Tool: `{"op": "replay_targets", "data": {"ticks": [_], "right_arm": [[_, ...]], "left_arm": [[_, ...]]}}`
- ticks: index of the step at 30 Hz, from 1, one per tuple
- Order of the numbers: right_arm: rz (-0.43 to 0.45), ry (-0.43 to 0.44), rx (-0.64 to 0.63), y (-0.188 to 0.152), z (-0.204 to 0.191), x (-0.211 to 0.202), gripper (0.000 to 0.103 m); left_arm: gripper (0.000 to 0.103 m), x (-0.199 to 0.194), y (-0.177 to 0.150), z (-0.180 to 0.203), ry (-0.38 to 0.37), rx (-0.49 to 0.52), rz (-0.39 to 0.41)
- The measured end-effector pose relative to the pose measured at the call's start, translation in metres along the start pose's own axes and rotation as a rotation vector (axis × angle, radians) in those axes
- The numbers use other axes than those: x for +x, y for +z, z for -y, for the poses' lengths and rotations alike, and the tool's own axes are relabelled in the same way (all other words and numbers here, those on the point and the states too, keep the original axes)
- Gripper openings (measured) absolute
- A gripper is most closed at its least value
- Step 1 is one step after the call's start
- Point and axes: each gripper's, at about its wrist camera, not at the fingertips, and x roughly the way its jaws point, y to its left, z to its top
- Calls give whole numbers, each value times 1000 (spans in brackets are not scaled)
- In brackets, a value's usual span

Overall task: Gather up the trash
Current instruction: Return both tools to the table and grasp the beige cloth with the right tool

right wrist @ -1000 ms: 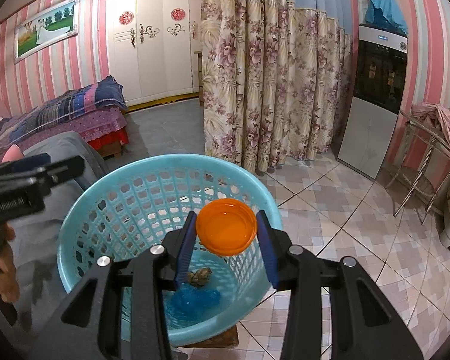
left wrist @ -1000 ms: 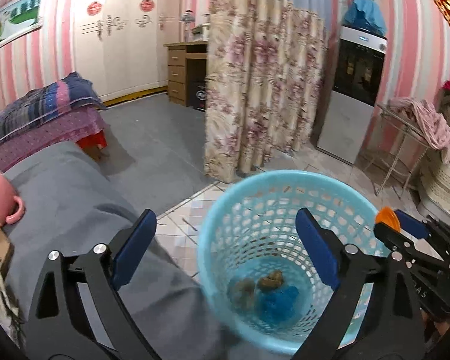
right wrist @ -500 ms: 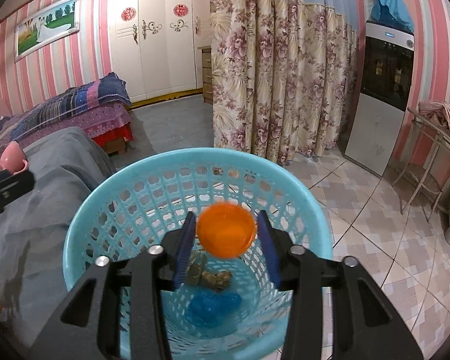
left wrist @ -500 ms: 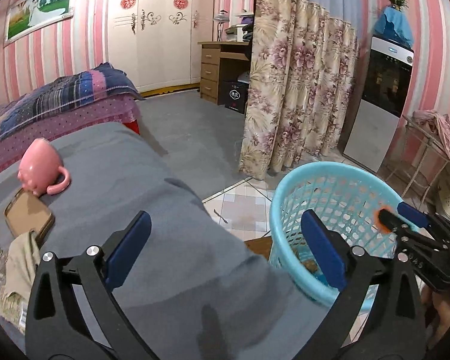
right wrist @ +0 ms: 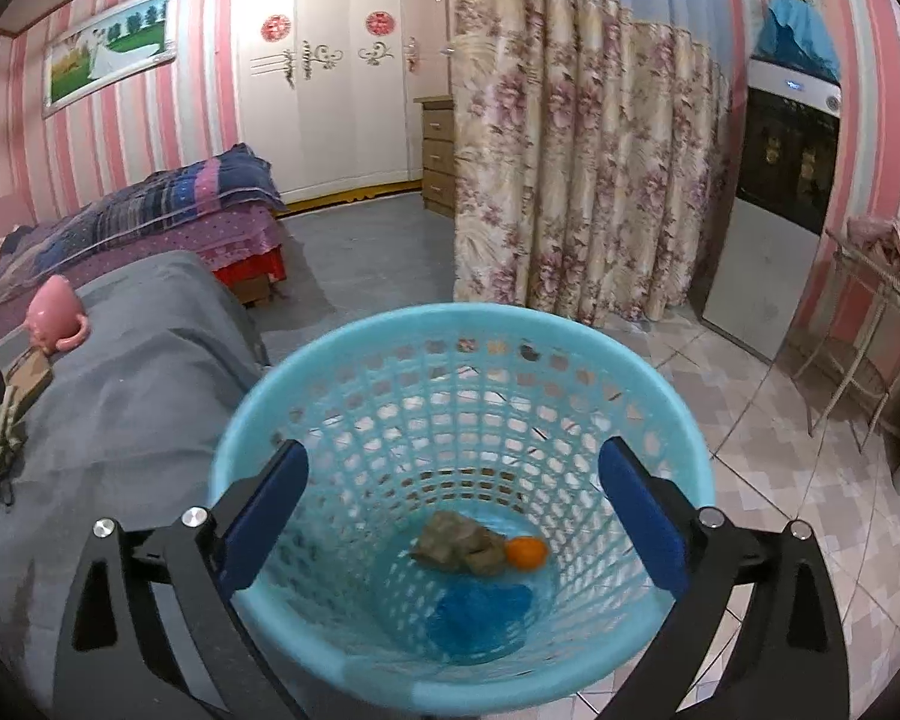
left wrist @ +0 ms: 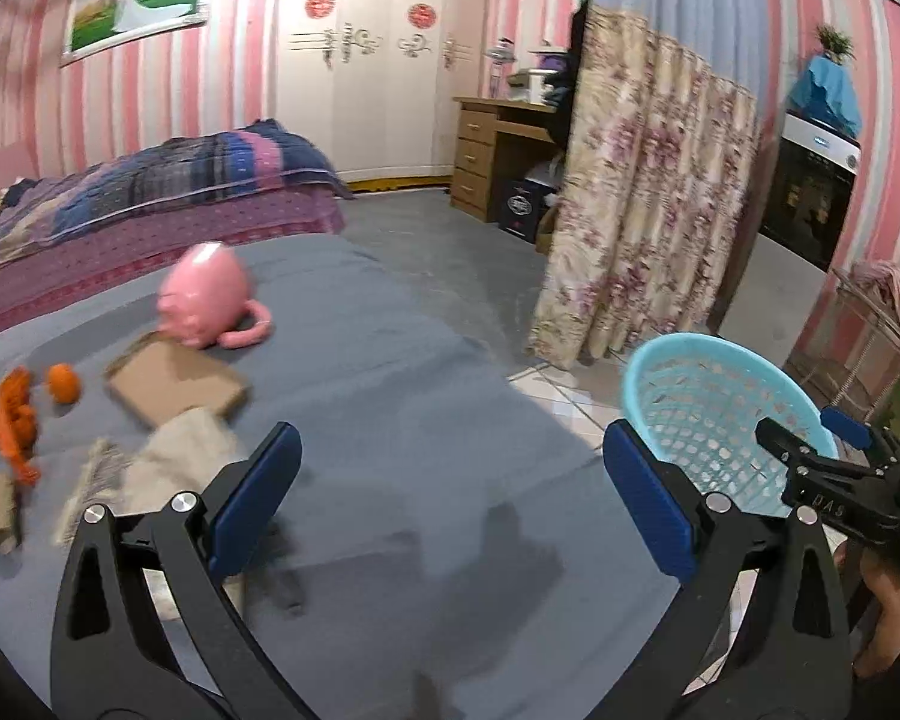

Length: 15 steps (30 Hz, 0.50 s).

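A light blue plastic basket [right wrist: 468, 324] stands on the tiled floor beside the grey-covered table. Inside lie an orange cap [right wrist: 526, 553], a brown crumpled lump [right wrist: 459, 546] and a blue wrapper [right wrist: 480, 612]. My right gripper [right wrist: 453, 522] is open and empty over the basket mouth. My left gripper [left wrist: 450, 504] is open and empty above the grey cloth [left wrist: 390, 396], with the basket [left wrist: 684, 354] to its right. On the cloth at the left lie orange peel [left wrist: 15, 420], a small orange [left wrist: 64, 383], a cardboard piece [left wrist: 177, 384] and crumpled paper [left wrist: 174, 456].
A pink mug [left wrist: 207, 300] lies on the cloth behind the cardboard. A bed [left wrist: 150, 192] stands beyond, a floral curtain [left wrist: 642, 210] to the right, a water dispenser [right wrist: 774, 198] and a wire rack [right wrist: 870, 324] at the far right.
My right gripper opened and the orange cap fell into the basket. My left gripper swung left from the basket to over the grey cloth, bringing the trash there into view.
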Motion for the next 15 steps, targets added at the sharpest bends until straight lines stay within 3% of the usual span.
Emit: {"op": "replay_targets", "data": {"ticks": [9,15], "right_arm": [[38,131,-102,12,-93,-24,96],[14,212,-162,17,-156,-29,96]], "left_arm": [[97,-47,-12,-85,162,-52,12],[97,-70,-26,-154,260,-114,3]]}}
